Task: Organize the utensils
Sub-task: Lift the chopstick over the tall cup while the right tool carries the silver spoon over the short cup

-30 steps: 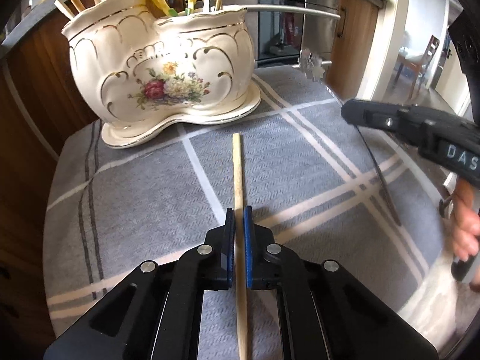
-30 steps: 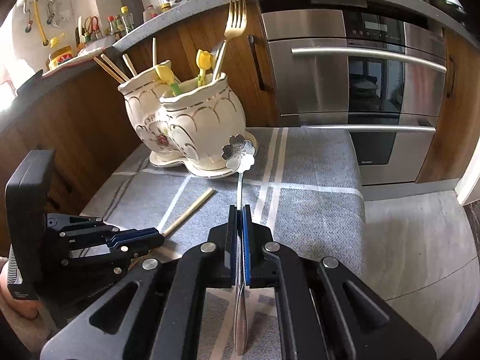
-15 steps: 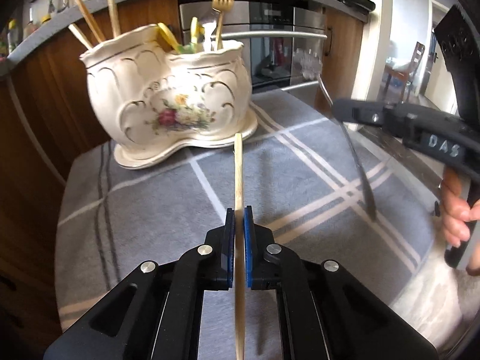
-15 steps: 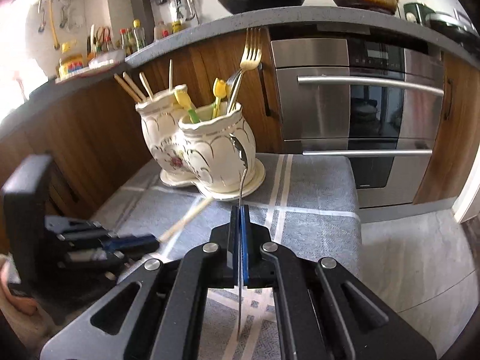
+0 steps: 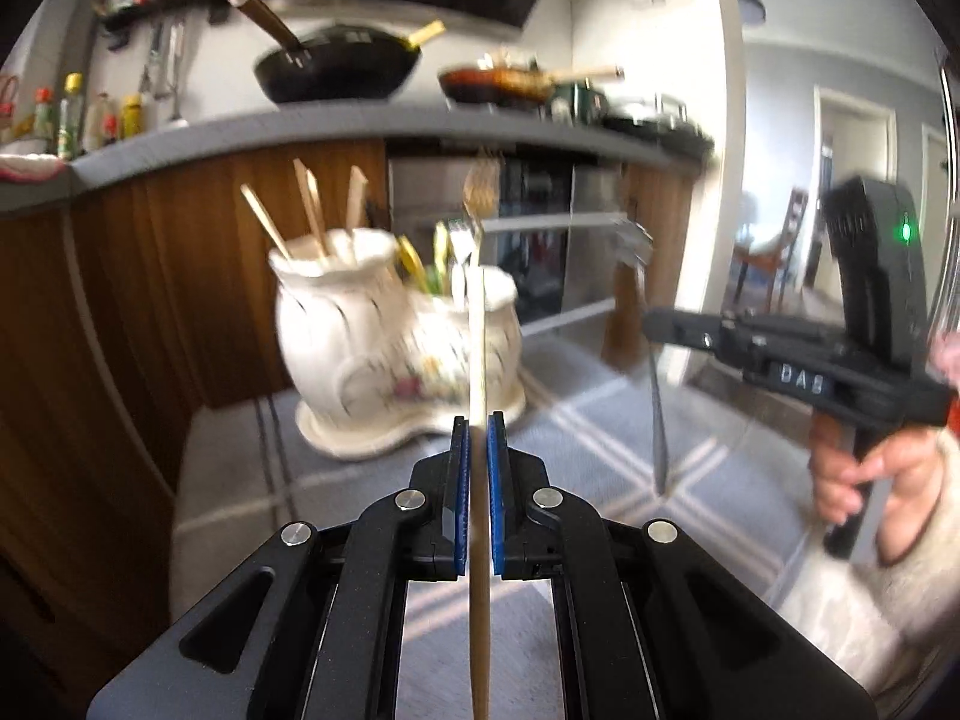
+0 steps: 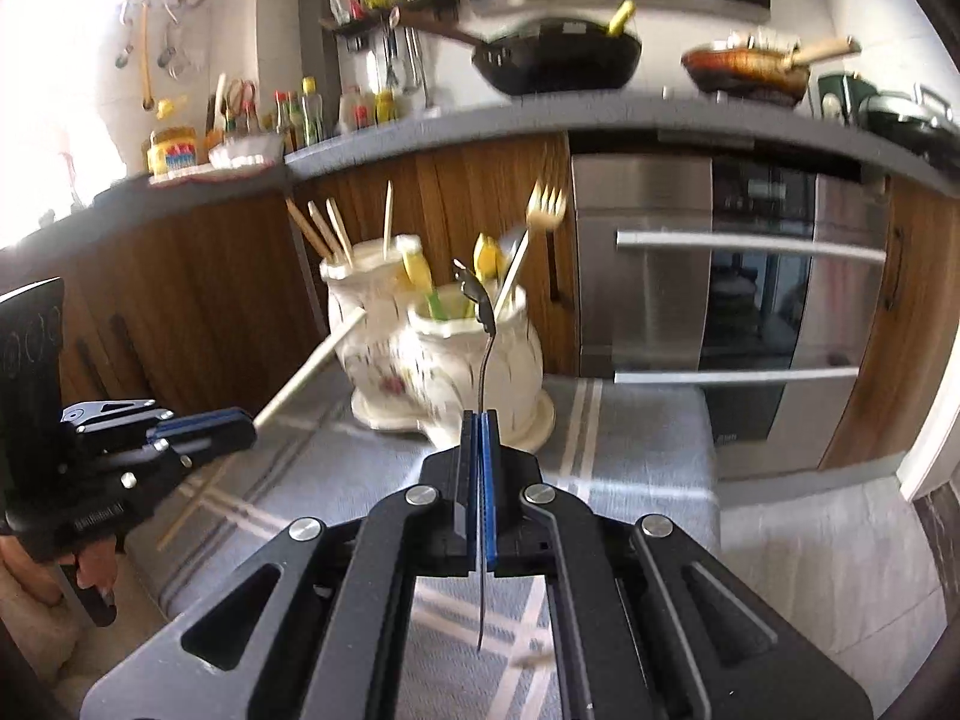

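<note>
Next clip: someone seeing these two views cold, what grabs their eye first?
Most likely the cream flowered holder on the grey checked cloth, bristling with chopsticks and a gold fork. Next, the two tools in front of it: the left gripper shut on a wooden chopstick, the right gripper on a thin metal spoon seen edge-on. Behind, a steel oven under the counter.

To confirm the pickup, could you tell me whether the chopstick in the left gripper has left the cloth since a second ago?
Yes. The chopstick has risen off the cloth; its tip now overlaps the holder rim.
</note>
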Available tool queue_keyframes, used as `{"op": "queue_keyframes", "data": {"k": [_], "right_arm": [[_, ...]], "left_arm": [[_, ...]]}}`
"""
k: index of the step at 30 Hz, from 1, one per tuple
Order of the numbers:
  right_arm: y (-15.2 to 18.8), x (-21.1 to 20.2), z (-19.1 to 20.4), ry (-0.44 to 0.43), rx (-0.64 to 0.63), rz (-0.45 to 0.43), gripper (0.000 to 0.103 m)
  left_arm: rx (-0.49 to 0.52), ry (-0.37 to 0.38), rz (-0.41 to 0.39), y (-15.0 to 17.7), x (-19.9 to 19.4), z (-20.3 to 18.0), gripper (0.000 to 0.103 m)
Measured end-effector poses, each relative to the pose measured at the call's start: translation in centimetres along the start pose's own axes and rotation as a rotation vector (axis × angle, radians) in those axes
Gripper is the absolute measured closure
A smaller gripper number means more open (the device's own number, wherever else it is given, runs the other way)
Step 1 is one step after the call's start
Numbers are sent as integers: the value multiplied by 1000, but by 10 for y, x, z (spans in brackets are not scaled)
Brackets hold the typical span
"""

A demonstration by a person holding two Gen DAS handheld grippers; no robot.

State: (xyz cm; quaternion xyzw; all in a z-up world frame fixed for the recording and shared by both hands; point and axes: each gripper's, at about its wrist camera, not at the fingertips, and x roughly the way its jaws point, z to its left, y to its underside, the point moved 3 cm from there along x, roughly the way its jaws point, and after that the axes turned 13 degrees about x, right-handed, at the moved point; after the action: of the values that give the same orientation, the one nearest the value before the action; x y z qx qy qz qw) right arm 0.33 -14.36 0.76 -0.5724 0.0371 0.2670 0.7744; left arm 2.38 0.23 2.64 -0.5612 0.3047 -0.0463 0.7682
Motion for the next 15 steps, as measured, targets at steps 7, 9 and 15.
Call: {"op": "queue_keyframes", "data": {"k": [7, 9, 15], "right_arm": [[-33, 4, 14, 13, -27, -98, 102], [-45, 8, 18, 12, -25, -122, 102], [-83, 27, 24, -3, -10, -199, 102]], "left_arm": [[-10, -79, -137, -28, -22, 32, 97], [-40, -105, -182, -36, -23, 49, 97], [-191, -116, -286, -59, -6, 104, 97]]}}
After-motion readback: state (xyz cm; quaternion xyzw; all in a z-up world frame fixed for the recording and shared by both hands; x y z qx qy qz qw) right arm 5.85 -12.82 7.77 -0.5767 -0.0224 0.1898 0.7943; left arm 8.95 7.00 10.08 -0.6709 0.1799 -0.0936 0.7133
